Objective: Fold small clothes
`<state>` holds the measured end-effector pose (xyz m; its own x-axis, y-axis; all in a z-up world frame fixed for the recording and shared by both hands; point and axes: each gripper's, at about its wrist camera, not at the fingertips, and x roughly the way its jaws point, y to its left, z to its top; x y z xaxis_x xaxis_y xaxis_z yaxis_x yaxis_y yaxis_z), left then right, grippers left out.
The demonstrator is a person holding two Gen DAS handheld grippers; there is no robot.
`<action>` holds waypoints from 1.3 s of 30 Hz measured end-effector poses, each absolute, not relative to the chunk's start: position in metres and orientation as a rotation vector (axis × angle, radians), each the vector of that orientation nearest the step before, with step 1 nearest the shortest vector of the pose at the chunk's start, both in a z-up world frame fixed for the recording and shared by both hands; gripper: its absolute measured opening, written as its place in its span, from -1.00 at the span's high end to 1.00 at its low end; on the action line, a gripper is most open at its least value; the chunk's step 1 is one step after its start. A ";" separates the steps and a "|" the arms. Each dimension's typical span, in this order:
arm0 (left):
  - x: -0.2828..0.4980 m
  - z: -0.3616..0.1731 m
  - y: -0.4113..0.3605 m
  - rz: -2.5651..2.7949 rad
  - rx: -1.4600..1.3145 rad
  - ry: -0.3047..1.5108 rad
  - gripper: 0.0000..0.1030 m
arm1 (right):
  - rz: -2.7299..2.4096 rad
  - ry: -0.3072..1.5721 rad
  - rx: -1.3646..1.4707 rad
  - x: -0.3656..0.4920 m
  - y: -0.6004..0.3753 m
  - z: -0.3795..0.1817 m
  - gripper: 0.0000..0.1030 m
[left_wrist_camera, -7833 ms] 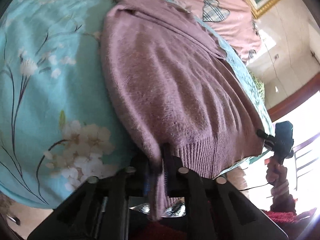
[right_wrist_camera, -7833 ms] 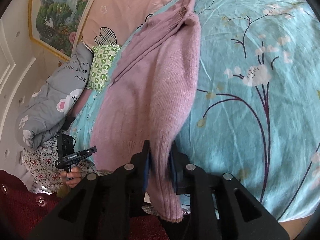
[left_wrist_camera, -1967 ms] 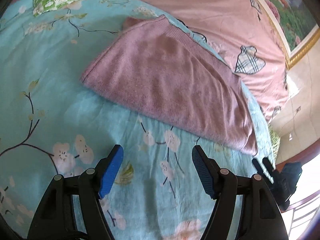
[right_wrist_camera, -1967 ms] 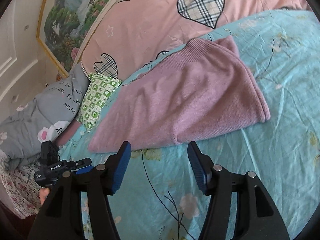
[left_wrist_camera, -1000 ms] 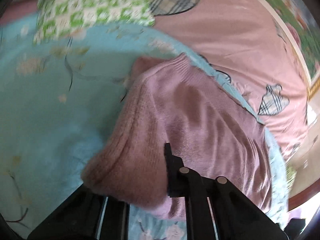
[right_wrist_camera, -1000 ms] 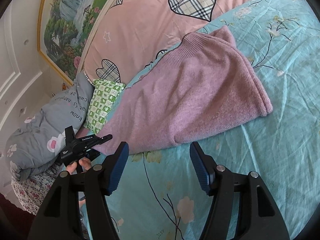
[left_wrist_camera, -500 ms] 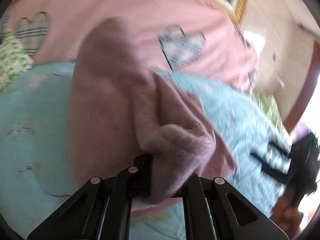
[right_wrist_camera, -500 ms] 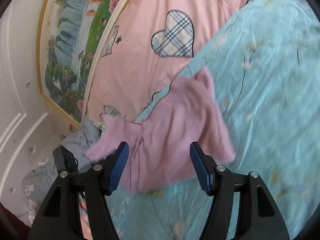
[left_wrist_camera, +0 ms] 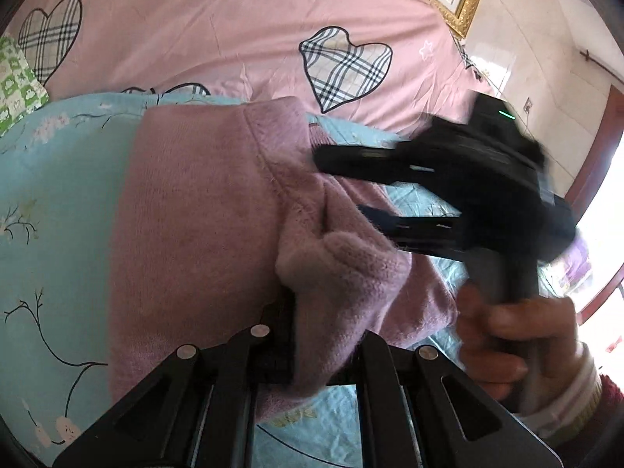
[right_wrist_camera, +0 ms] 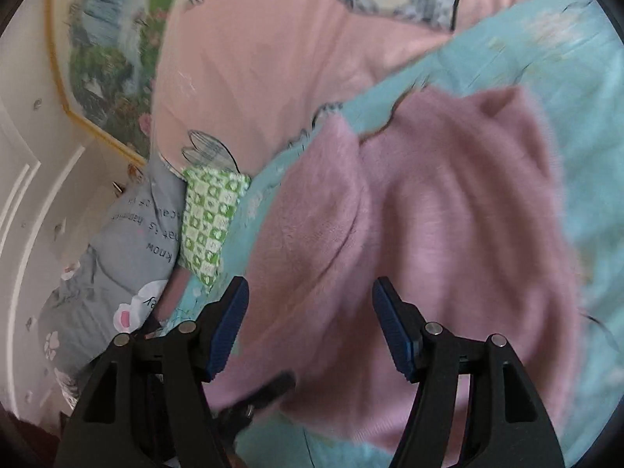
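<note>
A mauve knitted sweater (left_wrist_camera: 195, 210) lies partly folded on the turquoise floral bedsheet (left_wrist_camera: 50, 195). My left gripper (left_wrist_camera: 323, 335) is shut on a bunched fold of the sweater and holds it lifted over the rest of the garment. My right gripper (right_wrist_camera: 308, 327) is open and hovers just above the sweater (right_wrist_camera: 448, 226); it also shows in the left wrist view (left_wrist_camera: 448, 195), blurred, to the right of the lifted fold, with a hand on its handle.
A pink duvet with plaid hearts (left_wrist_camera: 241, 27) lies behind the sweater. A green checked pillow (right_wrist_camera: 210, 210) and a grey quilt (right_wrist_camera: 128, 241) sit at the bed's left side. A framed painting (right_wrist_camera: 117, 39) hangs on the wall.
My left gripper closed on the sweater's left end and carried it up and over toward the right. My right gripper, still open, moved in close over the sweater.
</note>
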<state>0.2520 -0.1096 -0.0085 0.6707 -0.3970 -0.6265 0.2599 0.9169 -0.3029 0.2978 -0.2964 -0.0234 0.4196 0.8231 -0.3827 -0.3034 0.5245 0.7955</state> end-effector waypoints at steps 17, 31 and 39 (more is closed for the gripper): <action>0.273 0.002 -0.217 -0.538 -0.128 0.754 0.87 | 0.624 0.790 0.567 0.294 -0.370 -0.003 0.71; 0.262 -0.019 -0.216 -0.597 -0.098 0.873 0.02 | 0.494 0.822 0.518 0.295 -0.384 -0.042 0.39; 0.225 0.007 -0.138 -0.529 -0.164 0.842 -0.43 | 0.447 0.784 0.571 0.274 -0.413 -0.037 -0.39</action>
<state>0.2251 -0.1379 0.0074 0.5462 -0.5071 -0.6668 0.3806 0.8593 -0.3417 0.2743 -0.4129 -0.0373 0.6303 0.5699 -0.5273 -0.1629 0.7611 0.6278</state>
